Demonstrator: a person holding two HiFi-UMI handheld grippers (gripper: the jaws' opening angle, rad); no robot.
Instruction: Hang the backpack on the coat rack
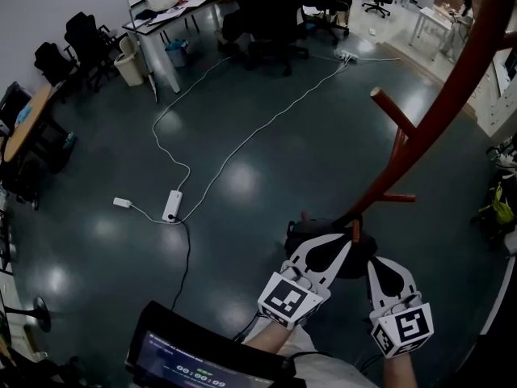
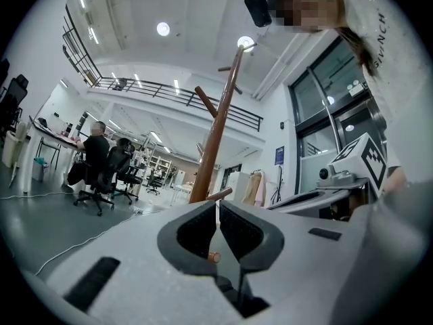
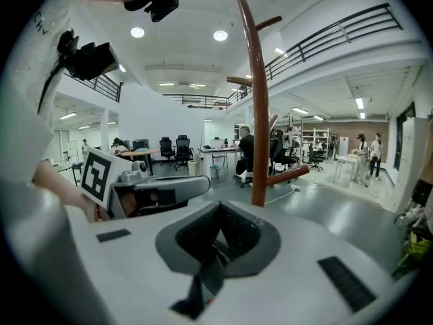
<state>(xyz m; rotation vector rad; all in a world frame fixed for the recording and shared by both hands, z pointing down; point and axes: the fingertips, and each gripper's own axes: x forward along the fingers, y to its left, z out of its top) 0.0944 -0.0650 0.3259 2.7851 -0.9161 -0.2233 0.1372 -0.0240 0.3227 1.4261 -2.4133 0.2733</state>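
Dark, glossy floor (image 1: 242, 176) stretches through an open office, and the landmark is a tall red-brown wooden coat rack (image 1: 452, 87) with short pegs angling off its pole. At the foot of the coat rack is the black fabric backpack (image 1: 356, 262), partly covered by both grippers. Whether it rests on the floor or is lifted clear cannot be told.

The left gripper (image 2: 218, 205) reaches toward the base of the coat rack. Its jaws are pressed together at the tips, and a dark strip of the backpack's webbing (image 2: 233, 279) runs down out of the slot between them. Beside this strip is a small copper-coloured round bit that is too small to identify. The right gripper (image 3: 218, 208) is just beside the left one, on the same near side of the coat rack. Its jaws are likewise closed, and they pinch a dark strap (image 3: 203, 283) that hangs down from between the pads.

Well away from the coat rack, a white power strip (image 1: 172, 205) lies on the floor, with long white cables (image 1: 242, 140) trailing toward grey desks and black office chairs (image 1: 266, 14) at the far side of the room. A person (image 2: 95, 151) sits at one of those desks, beyond the coat rack in the left gripper view.
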